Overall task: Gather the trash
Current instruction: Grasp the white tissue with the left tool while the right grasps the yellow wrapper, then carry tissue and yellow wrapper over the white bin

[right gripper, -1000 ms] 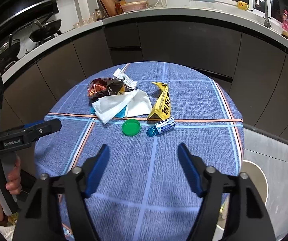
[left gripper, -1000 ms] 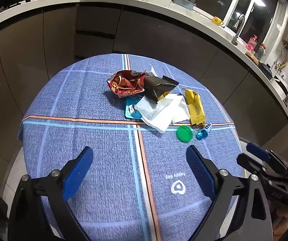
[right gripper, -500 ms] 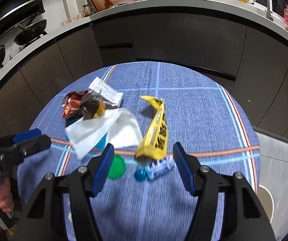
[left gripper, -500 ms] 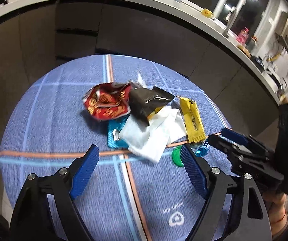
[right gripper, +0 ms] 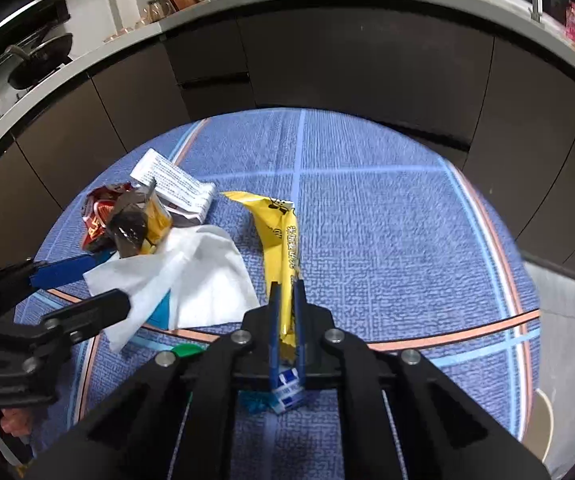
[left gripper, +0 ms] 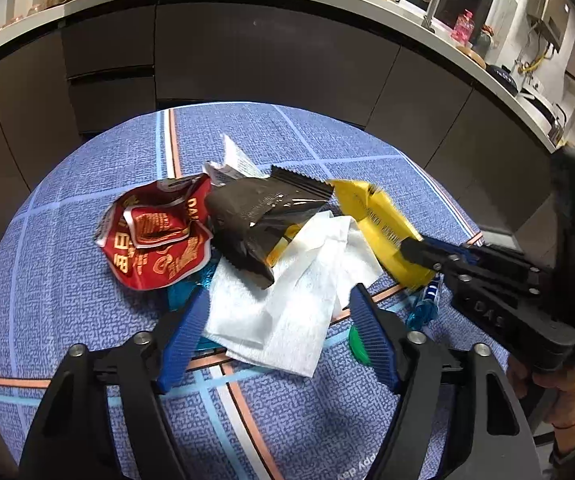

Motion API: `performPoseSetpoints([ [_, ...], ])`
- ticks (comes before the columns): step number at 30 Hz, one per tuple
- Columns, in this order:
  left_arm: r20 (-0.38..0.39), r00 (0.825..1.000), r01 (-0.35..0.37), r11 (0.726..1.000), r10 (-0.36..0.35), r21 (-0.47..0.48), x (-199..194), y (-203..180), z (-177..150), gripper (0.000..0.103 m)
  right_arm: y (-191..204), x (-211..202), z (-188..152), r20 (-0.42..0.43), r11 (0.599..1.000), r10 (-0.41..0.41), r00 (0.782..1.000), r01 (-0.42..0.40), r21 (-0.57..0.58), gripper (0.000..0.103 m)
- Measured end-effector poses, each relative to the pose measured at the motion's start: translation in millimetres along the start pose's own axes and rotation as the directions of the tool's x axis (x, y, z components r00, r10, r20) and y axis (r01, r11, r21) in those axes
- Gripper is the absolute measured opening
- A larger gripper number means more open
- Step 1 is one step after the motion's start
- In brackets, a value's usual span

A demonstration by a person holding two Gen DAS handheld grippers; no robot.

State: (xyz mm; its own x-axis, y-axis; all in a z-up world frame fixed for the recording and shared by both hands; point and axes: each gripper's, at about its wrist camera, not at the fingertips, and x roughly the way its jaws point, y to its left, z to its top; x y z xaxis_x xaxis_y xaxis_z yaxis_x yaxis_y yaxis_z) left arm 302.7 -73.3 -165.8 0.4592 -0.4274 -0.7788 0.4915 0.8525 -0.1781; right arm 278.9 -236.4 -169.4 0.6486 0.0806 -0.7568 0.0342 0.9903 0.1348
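Observation:
A pile of trash lies on the blue-clothed table (left gripper: 87,320). It holds a red wrapper (left gripper: 155,236), a dark brown wrapper (left gripper: 255,216), a white napkin (left gripper: 287,292) and a yellow wrapper (left gripper: 371,216). My left gripper (left gripper: 277,320) straddles the napkin's near part with its jaws closing; the pads stand apart from it. My right gripper (right gripper: 287,300) is shut on the near end of the yellow wrapper (right gripper: 279,236). Beneath the right gripper lies a small blue bottle (right gripper: 283,394).
A green cap (left gripper: 357,346) and a teal packet (right gripper: 161,308) sit by the napkin. A printed paper slip (right gripper: 171,184) lies behind the pile. Dark cabinets under a curved counter (right gripper: 327,4) ring the table's far side. The cloth (right gripper: 387,240) to the right is bare.
Both grippers have moved forward onto the pile. The right jaws have shut on the yellow wrapper. The left jaws have narrowed around the napkin.

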Motion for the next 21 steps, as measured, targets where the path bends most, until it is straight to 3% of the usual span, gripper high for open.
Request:
performPoseSetpoints([
  [5,-0.010,0.999,-0.038,0.998,0.039,0.053,11,-9,0,0.058,-1,-33,-1,0.094,1.000,0.003,0.996,-0.003,0.000,0.004],
  [7,-0.021,0.998,-0.065,0.994,0.067,0.083,18,-13,-1,0.042,0,-45,-2,0.116,1.000,0.007,0.993,-0.007,-0.004,0.004],
  [8,-0.014,0.996,-0.084,0.992,0.085,0.097,18,-14,-2,0.039,0,-49,-3,0.122,1.000,0.011,0.992,-0.011,-0.005,0.004],
  [10,-0.021,0.994,-0.101,0.989,0.104,0.112,19,-16,-2,0.021,1,-60,-7,0.135,1.000,0.021,0.991,-0.020,-0.011,0.004],
  [13,-0.023,0.994,-0.102,0.987,0.105,0.122,14,-19,-4,0.002,3,-72,-13,0.146,0.999,0.026,0.989,-0.023,-0.022,0.004],
  [16,0.003,0.994,-0.108,0.984,0.108,0.142,1,-23,-8,0.002,2,-84,-22,0.152,1.000,0.031,0.988,-0.030,-0.008,0.004],
  [21,0.046,0.998,-0.048,0.995,0.044,0.092,-36,-24,-9,0.001,-7,-103,-32,0.162,0.999,0.036,0.986,-0.042,0.031,0.004],
])
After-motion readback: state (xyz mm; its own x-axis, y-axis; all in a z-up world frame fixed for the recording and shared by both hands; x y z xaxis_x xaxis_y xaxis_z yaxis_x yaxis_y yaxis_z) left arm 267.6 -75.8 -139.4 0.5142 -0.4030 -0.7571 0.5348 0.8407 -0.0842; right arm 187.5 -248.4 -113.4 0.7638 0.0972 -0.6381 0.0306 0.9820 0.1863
